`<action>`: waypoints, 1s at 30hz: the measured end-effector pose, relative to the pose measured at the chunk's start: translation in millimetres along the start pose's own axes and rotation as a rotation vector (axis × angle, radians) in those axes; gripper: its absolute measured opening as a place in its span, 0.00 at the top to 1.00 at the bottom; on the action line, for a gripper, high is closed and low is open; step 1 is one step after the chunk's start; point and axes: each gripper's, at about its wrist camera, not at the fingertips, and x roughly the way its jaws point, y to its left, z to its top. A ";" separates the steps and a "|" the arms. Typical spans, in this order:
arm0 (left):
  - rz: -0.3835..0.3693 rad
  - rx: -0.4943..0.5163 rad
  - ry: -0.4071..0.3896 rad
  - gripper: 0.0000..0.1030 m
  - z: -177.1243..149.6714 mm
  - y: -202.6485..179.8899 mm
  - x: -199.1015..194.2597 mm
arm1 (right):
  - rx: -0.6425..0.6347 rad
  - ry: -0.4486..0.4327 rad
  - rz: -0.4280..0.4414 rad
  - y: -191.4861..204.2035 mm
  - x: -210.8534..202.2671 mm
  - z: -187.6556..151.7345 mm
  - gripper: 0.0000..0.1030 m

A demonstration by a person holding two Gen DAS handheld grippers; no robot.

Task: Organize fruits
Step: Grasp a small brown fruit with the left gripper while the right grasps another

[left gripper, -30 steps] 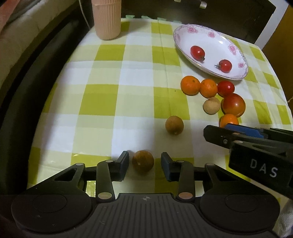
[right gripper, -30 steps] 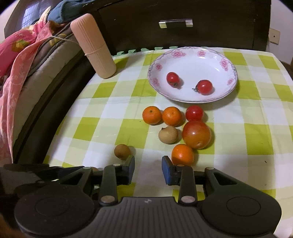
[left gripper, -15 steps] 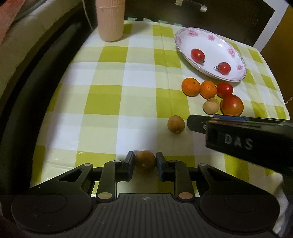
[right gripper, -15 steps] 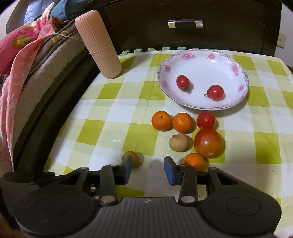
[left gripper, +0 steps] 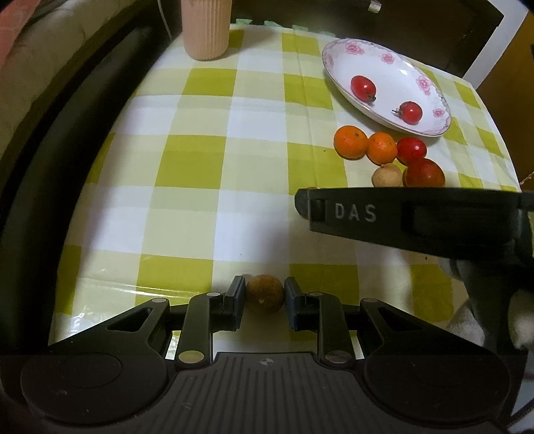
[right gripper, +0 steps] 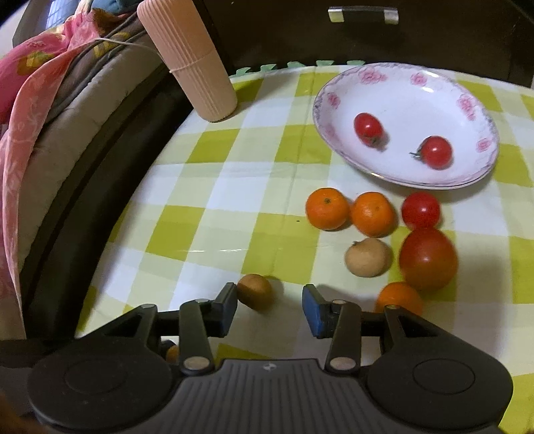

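Checked cloth: yellow-and-white, covers the surface (left gripper: 207,140); all fruit lies on its right half.
Cup: ribbed pink cup (left gripper: 205,28) at the far left edge, well apart from the fruit.
Plate: white plate (right gripper: 393,90) with pink flowers, far right; two small tomatoes (right gripper: 368,128) (right gripper: 435,151) lie in it, apart from each other.
Left claw: left claw (left gripper: 263,295) pinching a brown fruit (left gripper: 264,293) between both pads, near the front edge of the cloth; whether it is lifted off the cloth I cannot tell.
Right claw: right claw (right gripper: 270,307) spread wide, low over the cloth; a second brown fruit (right gripper: 255,291) sits just beside its left pad, apparently touching, not gripped.
Big tomato: big tomato (right gripper: 428,258) in the loose cluster just in front of the plate.
Oranges: two oranges (right gripper: 327,208) (right gripper: 373,213) side by side, touching; a third orange (right gripper: 398,297) near the right claw's right finger, partly hidden.
Pale fruit: pale fruit (right gripper: 366,257) between the oranges and the big tomato.
Third small tomato: small tomato (right gripper: 420,210) on the cloth, just short of the plate rim.
Done, judged: only two small tomatoes are plated.
Left, judged: most of the work; eight pieces sit outside the plate. How they are meant to be sorted is not shown.
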 end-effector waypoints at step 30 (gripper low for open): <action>-0.051 0.088 -0.010 0.68 -2.7 -28.9 2.7 | 0.022 -0.025 -0.157 -36.8 -63.5 -63.5 0.78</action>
